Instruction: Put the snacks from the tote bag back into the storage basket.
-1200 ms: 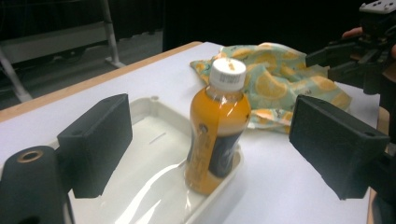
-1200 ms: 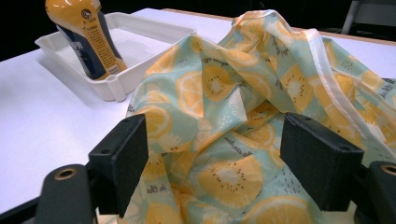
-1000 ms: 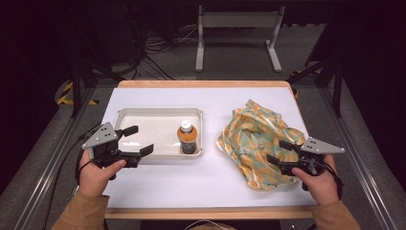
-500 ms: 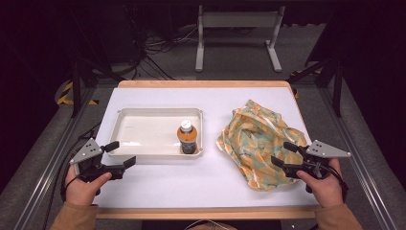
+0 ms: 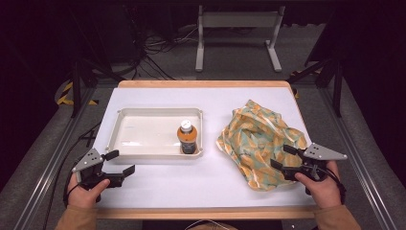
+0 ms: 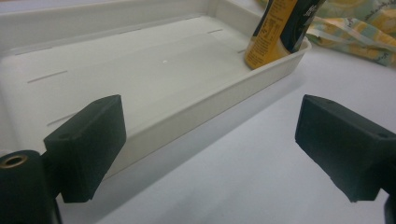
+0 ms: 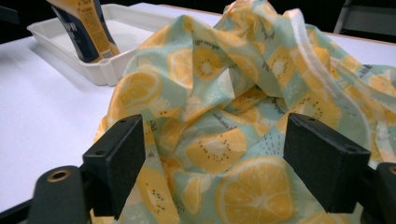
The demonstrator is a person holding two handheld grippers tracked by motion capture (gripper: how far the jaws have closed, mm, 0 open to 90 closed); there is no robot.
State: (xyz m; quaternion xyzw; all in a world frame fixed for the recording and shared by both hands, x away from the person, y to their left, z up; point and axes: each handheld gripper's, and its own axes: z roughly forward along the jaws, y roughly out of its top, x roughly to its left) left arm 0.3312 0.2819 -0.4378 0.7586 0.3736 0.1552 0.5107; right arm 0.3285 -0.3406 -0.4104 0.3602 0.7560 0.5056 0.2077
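1. Cloth point(image 5: 258, 141), crumpled with a fruit print, lies right of the tray point(image 5: 143, 151); the right gripper point(image 5: 283, 157) hovers over its near right edge, jaws wide.
2. Left gripper point(image 5: 119, 163) sits low at the near left, jaws wide and empty, just near of the tray.
3. Bare table point(image 5: 191, 182) lies between both grippers; a bottle point(image 5: 187, 136) stands in the tray's near right corner.

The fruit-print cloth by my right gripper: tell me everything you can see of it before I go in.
The cloth is thin, soft-looking fabric, pale mint with orange and yellow citrus slices and small script lettering, with a pale hem band along one edge. It lies crumpled in a loose heap on the right half of the white table, its folds raised, not spread flat. Its left edge lies close beside the white tray; whether they touch is unclear. The right gripper is at its near right edge, jaws open with folds between them, not pinching.
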